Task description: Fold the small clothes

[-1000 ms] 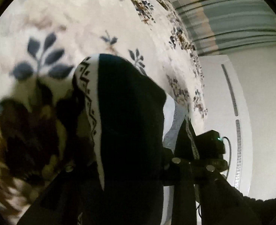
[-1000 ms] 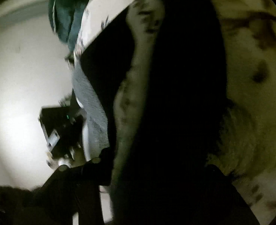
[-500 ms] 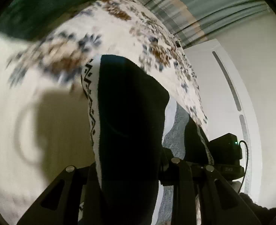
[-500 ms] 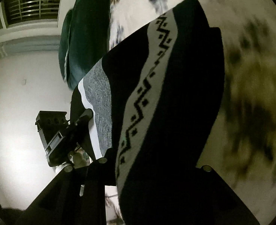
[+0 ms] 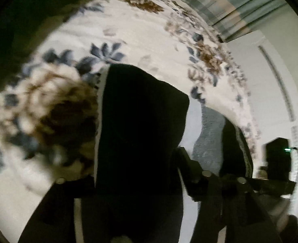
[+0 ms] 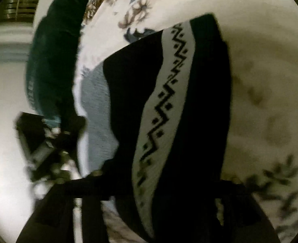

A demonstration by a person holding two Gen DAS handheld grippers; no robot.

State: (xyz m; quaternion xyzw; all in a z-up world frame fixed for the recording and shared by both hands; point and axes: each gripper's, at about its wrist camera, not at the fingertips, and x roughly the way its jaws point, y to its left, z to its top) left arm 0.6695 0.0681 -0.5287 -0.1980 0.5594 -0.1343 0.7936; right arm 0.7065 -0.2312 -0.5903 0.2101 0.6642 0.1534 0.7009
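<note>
Left wrist view: one dark garment (image 5: 141,125) drapes between the left gripper (image 5: 132,174) fingers over a floral blanket (image 5: 149,40); jaws opening, pad contact not discernible. Right wrist view: same garment (image 6: 205,109), white zigzag band (image 6: 165,109), between the right gripper (image 6: 159,180) fingers, jaws opening, grip uncertain. Likely soft, light, limp knit; best pinched at corners. One green pillow (image 6: 55,56) lies beyond.

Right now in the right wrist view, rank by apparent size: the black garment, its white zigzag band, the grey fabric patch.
1. Black garment, closest to the lens, so enlarged
2. White zigzag band
3. Grey fabric patch
</note>
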